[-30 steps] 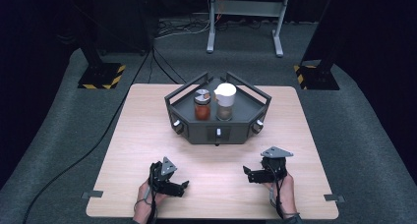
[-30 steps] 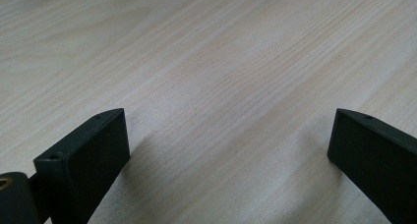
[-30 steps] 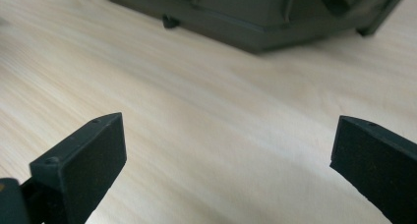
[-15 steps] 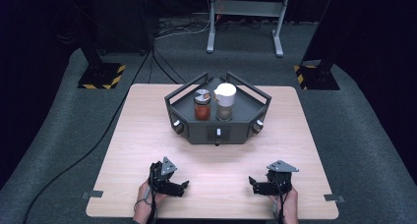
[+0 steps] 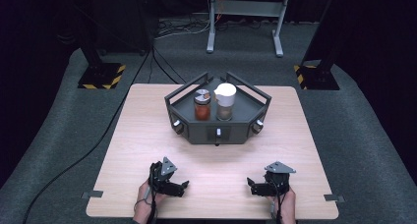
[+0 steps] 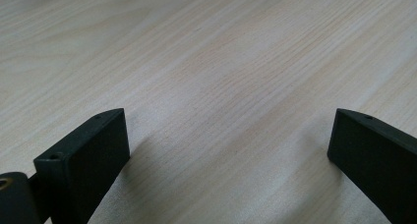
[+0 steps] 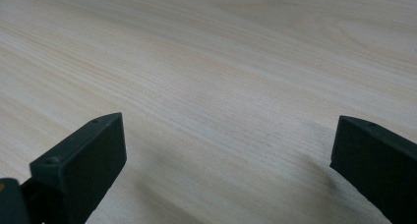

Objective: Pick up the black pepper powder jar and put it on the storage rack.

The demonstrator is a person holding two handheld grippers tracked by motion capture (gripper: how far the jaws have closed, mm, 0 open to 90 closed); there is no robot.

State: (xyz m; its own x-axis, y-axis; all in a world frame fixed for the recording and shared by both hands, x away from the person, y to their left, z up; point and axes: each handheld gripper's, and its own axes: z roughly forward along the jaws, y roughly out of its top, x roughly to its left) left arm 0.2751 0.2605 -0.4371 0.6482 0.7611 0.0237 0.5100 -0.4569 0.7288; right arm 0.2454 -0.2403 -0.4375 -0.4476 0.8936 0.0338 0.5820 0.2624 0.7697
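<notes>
A person's two hands rest at the near edge of a pale wooden table point(image 5: 147, 135), each holding a black two-jaw gripper low over the bare wood. The left gripper point(image 5: 183, 186) points inward toward the table's middle, its jaws spread wide with nothing between them; in the left gripper view its fingers point(image 6: 83, 160) stand far apart over open wood grain. The right gripper point(image 5: 250, 185) mirrors it, aimed back toward the left one, jaws likewise wide and empty, and in the right gripper view its fingers point(image 7: 78, 160) frame only plain tabletop. A stretch of bare wood separates the two sets of fingertips. Well ahead of both grippers, toward the far side of the table and roughly midway between them, stands a dark angular tray point(image 5: 196, 135) with raised rails and round knobs on its front faces. Inside it two containers stand upright and just beside each other: a jar point(image 5: 202, 106) with reddish contents and a grey-and-white lid, lying ahead of the left fingers, and a white-lidded cup point(image 5: 225, 101) with a brownish lower part, to the jar's right and nearer the line of the right fingers. Neither gripper touches the tray or its contents. Cables trail across the grey floor beyond the table's left side.
</notes>
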